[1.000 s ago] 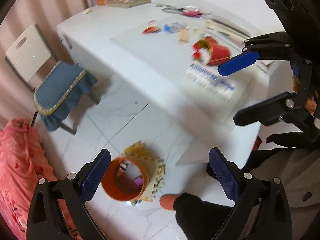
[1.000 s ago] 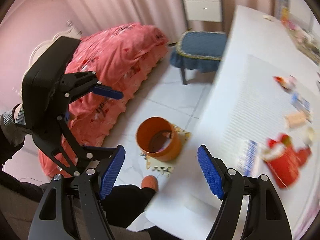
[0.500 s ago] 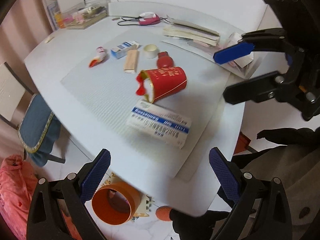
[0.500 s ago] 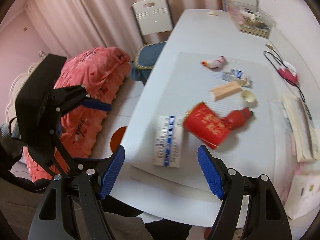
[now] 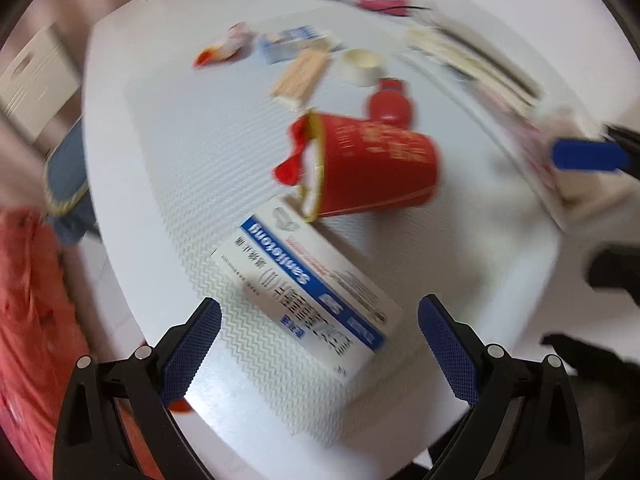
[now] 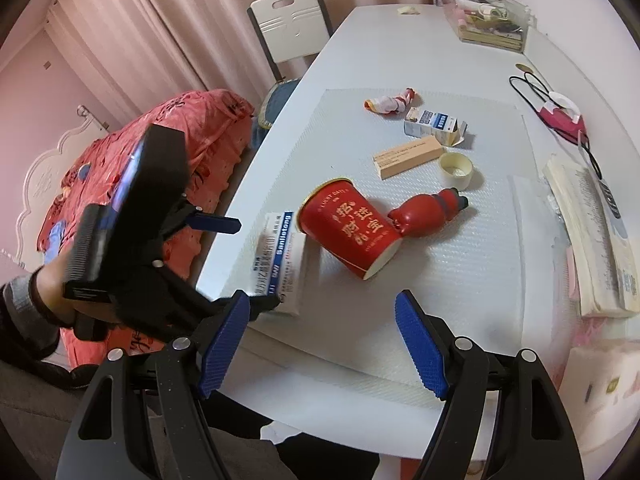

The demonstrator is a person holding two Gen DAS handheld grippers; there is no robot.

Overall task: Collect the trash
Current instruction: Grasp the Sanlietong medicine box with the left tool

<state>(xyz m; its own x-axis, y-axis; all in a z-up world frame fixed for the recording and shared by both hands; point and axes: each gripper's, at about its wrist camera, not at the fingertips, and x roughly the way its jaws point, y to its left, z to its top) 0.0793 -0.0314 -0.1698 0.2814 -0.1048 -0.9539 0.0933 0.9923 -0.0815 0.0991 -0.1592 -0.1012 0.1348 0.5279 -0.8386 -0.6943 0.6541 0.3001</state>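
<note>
A white and blue medicine box (image 5: 308, 296) lies on the textured mat near the table's front edge; it also shows in the right wrist view (image 6: 280, 260). A red paper cup (image 5: 368, 168) lies on its side just behind it, also in the right wrist view (image 6: 352, 232). A red bottle (image 6: 424, 212), tape roll (image 6: 456, 168), tan box (image 6: 408, 156), small blue-white box (image 6: 434, 122) and crumpled wrapper (image 6: 392, 102) lie farther back. My left gripper (image 5: 320, 344) is open, straddling the near end of the medicine box. My right gripper (image 6: 322, 348) is open above the front edge.
The white table (image 6: 360, 40) carries a clear tray (image 6: 488, 20) at the far end, books (image 6: 592, 232) and a pink mask (image 6: 560, 116) on the right. A white chair (image 6: 288, 16) with a blue cushion and a red bedspread (image 6: 140, 160) stand left.
Both grippers swung up from the orange bin on the floor to the tabletop. My left gripper has closed in on the medicine box, which now sits between its open fingers.
</note>
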